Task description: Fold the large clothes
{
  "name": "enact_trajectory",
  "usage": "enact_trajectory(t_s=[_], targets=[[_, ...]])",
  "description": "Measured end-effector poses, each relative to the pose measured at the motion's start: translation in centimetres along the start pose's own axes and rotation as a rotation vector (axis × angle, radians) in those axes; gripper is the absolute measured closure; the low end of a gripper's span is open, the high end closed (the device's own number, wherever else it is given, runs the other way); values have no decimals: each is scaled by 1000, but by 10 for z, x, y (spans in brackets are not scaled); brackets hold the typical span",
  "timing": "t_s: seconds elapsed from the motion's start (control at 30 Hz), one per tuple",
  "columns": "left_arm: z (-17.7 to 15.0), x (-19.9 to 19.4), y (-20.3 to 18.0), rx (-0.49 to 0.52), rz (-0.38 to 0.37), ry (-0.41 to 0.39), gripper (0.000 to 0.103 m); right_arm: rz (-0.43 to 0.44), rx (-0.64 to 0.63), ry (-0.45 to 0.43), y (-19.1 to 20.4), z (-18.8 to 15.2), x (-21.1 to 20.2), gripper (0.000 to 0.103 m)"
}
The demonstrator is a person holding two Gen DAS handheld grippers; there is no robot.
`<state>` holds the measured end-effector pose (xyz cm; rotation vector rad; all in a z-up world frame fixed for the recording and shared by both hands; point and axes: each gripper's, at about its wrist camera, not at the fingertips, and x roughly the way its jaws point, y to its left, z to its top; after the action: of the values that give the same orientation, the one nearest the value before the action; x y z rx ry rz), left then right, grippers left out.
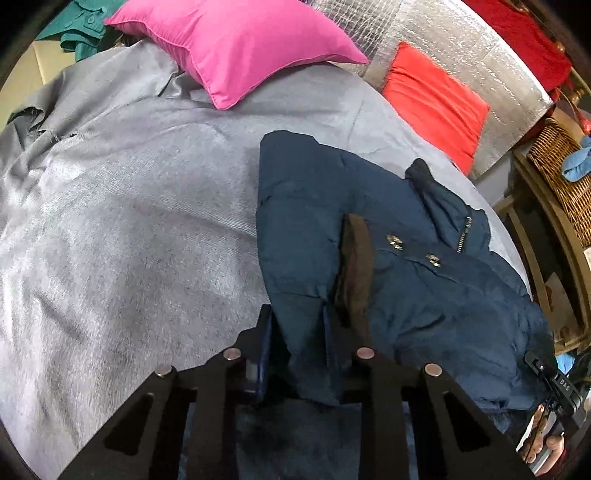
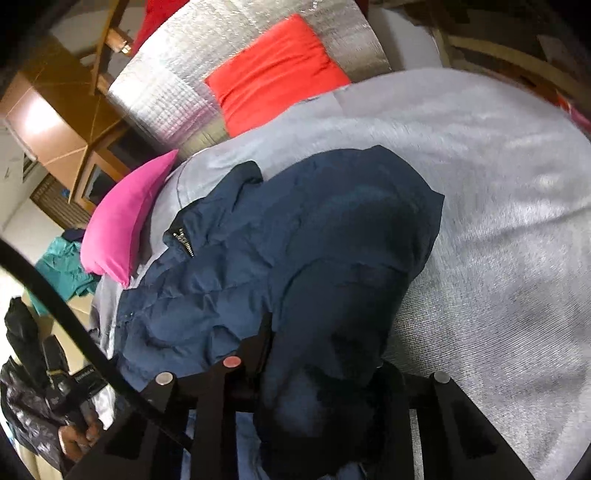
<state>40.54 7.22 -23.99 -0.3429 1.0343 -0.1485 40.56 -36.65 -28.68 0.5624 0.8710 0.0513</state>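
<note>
A navy padded jacket (image 1: pixel 406 288) with snap buttons and a zip lies crumpled on the grey bedspread (image 1: pixel 129 240), right of centre in the left wrist view. My left gripper (image 1: pixel 297 332) is shut on a fold of its near edge, with fabric pinched between the two black fingers. A dark brown lining strip (image 1: pixel 356 266) sticks up just beyond. In the right wrist view the jacket (image 2: pixel 295 229) fills the middle. My right gripper (image 2: pixel 325 354) is shut on a thick bunch of its cloth, which hides the right finger.
A pink pillow (image 1: pixel 236 44) and a red pillow (image 1: pixel 436 99) rest against a silver quilted headboard (image 1: pixel 461 44). A wicker basket (image 1: pixel 565 184) stands off the bed's right side. A teal garment (image 1: pixel 85 26) lies at the far left. A hand (image 2: pixel 79 439) shows low left.
</note>
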Motion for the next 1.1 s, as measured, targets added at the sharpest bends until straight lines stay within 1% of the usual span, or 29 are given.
enact_trajectory(t_s=[0.23, 0.37, 0.43, 0.5, 0.53, 0.57, 0.63, 0.73, 0.8, 0.87, 1.0, 1.1], targets=[[-16, -31, 0, 26, 4, -3, 78, 14, -37, 15, 8, -9, -15, 72], [-35, -43, 3, 65, 30, -2, 78, 11, -74, 26, 13, -22, -24, 73], [-43, -42, 9, 71, 50, -1, 78, 2, -71, 33, 10, -27, -23, 73], [-46, -32, 16, 75, 76, 14, 70, -14, -49, 56, 1, -28, -15, 71], [-47, -27, 20, 75, 85, 25, 63, -24, -39, 59, -2, -28, -12, 65], [-49, -26, 25, 65, 75, 28, 60, -29, -30, 59, -4, -28, -11, 60], [-54, -36, 30, 48, 49, 16, 58, -20, -3, 56, -9, -29, -15, 60], [-69, -60, 34, 78, 38, -11, 45, -1, 11, 36, -12, -33, -31, 59], [-82, -72, 40, 103, 55, -30, 45, -5, 10, 18, -16, -39, -42, 55], [-98, -85, 52, 104, 92, -43, 45, -8, 15, -10, -21, -49, -58, 52], [-129, -108, 70, 82, 127, -53, 45, -4, 7, -58, -28, -66, -85, 52], [-152, -123, 74, 73, 146, -75, 45, 24, 21, -65, -36, -84, -106, 52]])
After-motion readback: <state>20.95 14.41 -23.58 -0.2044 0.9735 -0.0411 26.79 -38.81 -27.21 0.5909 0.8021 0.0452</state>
